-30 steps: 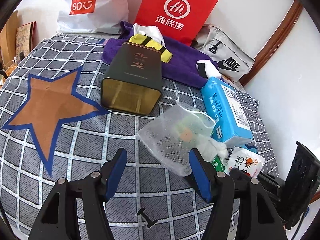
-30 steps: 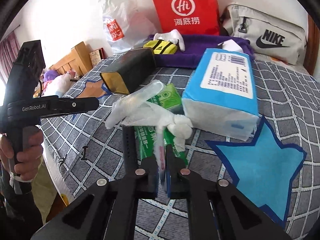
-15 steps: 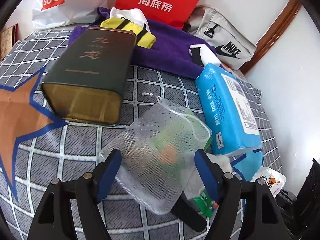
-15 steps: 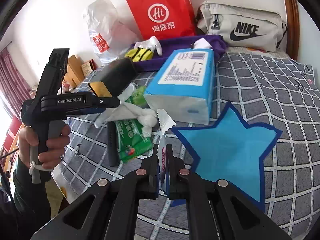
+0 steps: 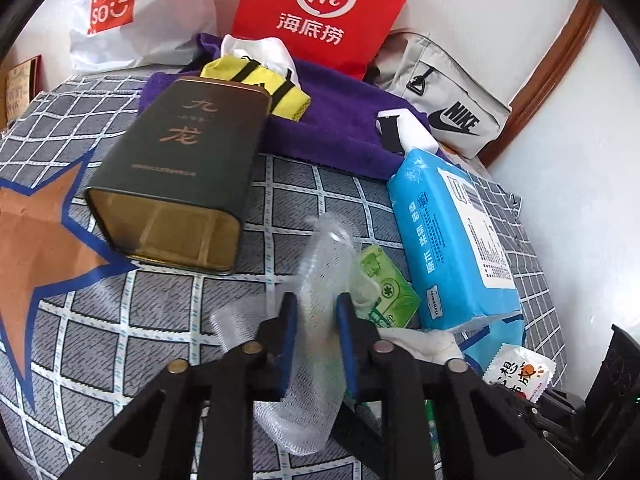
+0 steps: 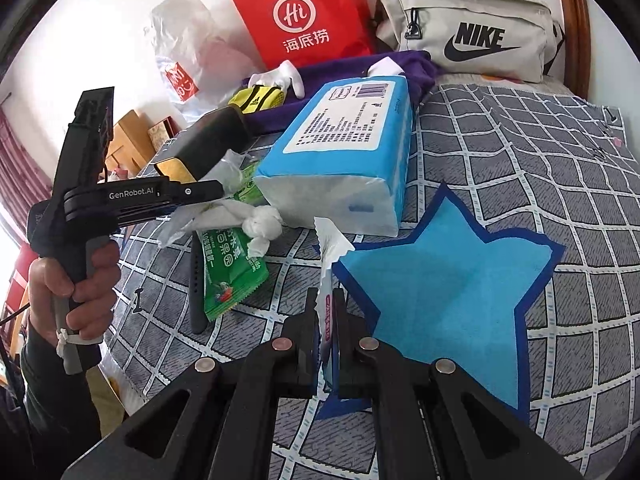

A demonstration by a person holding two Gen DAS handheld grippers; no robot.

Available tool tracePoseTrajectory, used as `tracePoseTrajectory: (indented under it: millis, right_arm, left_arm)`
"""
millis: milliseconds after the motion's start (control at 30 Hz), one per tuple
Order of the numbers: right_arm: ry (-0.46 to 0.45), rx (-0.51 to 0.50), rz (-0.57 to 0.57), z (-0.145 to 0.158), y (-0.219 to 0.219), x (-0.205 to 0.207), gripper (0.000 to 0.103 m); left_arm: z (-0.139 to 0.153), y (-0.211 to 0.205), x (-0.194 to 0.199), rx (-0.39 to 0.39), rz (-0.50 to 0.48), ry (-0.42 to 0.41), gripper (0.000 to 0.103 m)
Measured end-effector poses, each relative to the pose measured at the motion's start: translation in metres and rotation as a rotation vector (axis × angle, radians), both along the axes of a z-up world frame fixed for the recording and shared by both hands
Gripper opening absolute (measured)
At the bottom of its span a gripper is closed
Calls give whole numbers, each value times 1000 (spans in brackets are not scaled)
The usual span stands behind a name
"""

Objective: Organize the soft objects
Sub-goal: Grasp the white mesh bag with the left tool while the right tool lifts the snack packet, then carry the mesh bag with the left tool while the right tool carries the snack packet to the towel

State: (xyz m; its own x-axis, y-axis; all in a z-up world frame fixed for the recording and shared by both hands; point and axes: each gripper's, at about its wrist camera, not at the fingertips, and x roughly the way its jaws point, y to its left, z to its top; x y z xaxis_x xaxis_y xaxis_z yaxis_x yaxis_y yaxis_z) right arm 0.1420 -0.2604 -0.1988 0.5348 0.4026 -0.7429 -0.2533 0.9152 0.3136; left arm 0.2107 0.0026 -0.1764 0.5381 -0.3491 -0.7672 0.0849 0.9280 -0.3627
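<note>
A clear mesh bag [image 5: 328, 248] lies on the checked bedspread, and my left gripper [image 5: 316, 302] is closing on it, its blue pads squeezing the mesh into a narrow bunch. Beside it are a green packet [image 5: 384, 284], a crumpled white tissue [image 6: 262, 224] and a big blue tissue pack [image 5: 452, 240]. My right gripper [image 6: 325, 296] is shut on a small white packet [image 6: 330, 244], held upright at the left edge of the blue star patch [image 6: 444, 280]. An orange star patch [image 5: 36, 248] lies at the left.
A dark green tin [image 5: 180, 172] lies on its side near the mesh bag. Behind are a purple towel [image 5: 340, 120], yellow pouch [image 5: 276, 84], red paper bag [image 5: 324, 12], Nike bag [image 6: 472, 36] and white shopping bag [image 5: 132, 12]. A black strap [image 6: 196, 280] lies by the green packet. A hand [image 6: 76, 280] grips the left tool.
My left gripper moved forward over the mesh bag and closed on it, bunching it up. My right gripper carried the white packet rightward to the edge of the blue star.
</note>
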Motion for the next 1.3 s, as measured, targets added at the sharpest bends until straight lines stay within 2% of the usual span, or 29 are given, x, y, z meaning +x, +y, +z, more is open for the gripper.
tracePoseTrajectory:
  millis: [133,367,567,767,933,1100,1300]
  right_arm:
    - [-3,0,-9,2,1,-3,5]
    - [9,-50,-63,4,2,-5,5]
    - [24,-56,-107,5,1,-7,5]
    - [27,-76,-137,13,3,-10,5]
    - [35,-51,-161,25,3,-9,5]
    - [-3,-80,-164,46,8,-10,5]
    - [-53,-81,-155,77,11,-4,5]
  left_arm:
    - [6,13,-9,-3,18,-7,11]
    - [3,42,-34,66,94,30,8]
    - [-6,70,-56,53,162,54,8]
    - [-9,85,-71,34,184,61,8]
    - [2,92,-76,2,195,49,8]
    - [17,97,-75,-32,197,35,8]
    - [44,98,-73,-31,200,-8,8]
